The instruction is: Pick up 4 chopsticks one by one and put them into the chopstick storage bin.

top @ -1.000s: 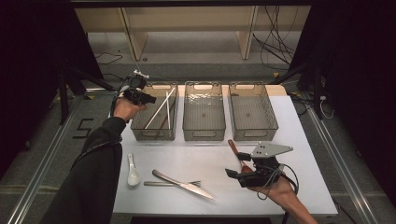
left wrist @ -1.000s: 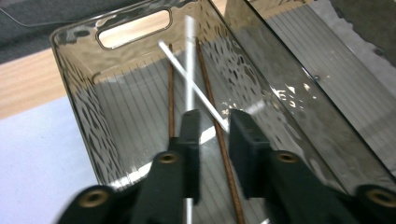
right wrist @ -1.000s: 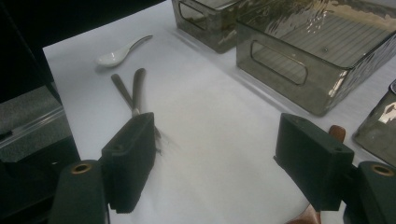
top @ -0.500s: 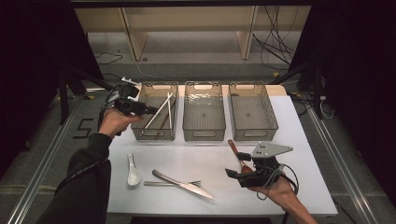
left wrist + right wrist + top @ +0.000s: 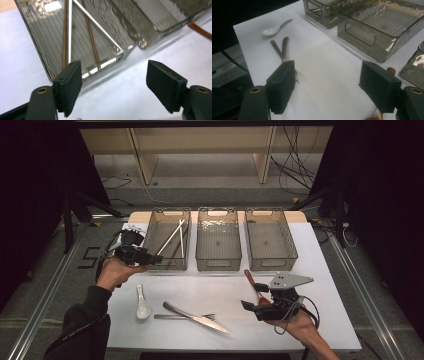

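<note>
Left claw (image 5: pixel 155 260) has just been opening, nothing between its jaws, now pulled back off the left bin (image 5: pixel 168 239); chopsticks (image 5: pixel 172 238) lie inside, just ahead of it, so drop looks done; right claw (image 5: pixel 258 301) released above the desk (image 5: pixel 230 295)

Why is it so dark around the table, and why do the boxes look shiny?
High view: light falls on the white table while the room beside it stays black. Left gripper view: bright glare streaks the leftmost bin. Right gripper view: wavy reflections on the middle bin; the white spoon looks soft.
</note>
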Tool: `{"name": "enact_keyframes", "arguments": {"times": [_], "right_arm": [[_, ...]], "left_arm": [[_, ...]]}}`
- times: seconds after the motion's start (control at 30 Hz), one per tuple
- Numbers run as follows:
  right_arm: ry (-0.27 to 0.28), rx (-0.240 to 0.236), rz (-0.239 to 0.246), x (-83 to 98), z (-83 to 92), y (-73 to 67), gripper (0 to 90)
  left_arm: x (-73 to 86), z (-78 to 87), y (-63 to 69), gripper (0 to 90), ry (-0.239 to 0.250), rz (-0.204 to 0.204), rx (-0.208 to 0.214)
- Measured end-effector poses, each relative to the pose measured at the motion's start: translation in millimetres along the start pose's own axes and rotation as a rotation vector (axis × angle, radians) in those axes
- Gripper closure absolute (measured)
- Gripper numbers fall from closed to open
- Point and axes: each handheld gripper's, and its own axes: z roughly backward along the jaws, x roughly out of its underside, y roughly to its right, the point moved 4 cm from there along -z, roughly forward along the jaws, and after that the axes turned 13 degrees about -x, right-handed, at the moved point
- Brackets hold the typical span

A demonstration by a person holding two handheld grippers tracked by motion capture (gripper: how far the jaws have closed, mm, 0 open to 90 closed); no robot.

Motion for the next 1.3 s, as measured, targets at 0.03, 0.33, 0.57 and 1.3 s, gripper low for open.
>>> {"name": "enact_keyframes", "arguments": {"times": [0.03, 0.33, 0.57, 1.3], "right_arm": [[0.003, 0.001, 0.001, -0.3, 0.2, 0.0, 29.5], [0.002, 0.007, 0.001, 0.0, 0.3, 0.6, 29.5], [0.001, 0.006, 0.0, 1.4, 0.7, 2.1, 29.5], [0.012, 0.014, -0.013, 2.7, 3.4, 4.0, 29.3]], "left_arm": [[2.5, 0.7, -0.2, 26.5, 0.002, 0.012, 0.0], [19.7, 5.9, 4.9, 23.4, 0.009, 0.035, -0.002], [36.5, -1.2, 5.2, 21.3, -0.037, 0.058, -0.017], [72.5, -6.9, 0.7, 18.1, -0.141, 0.147, -0.076]]}}
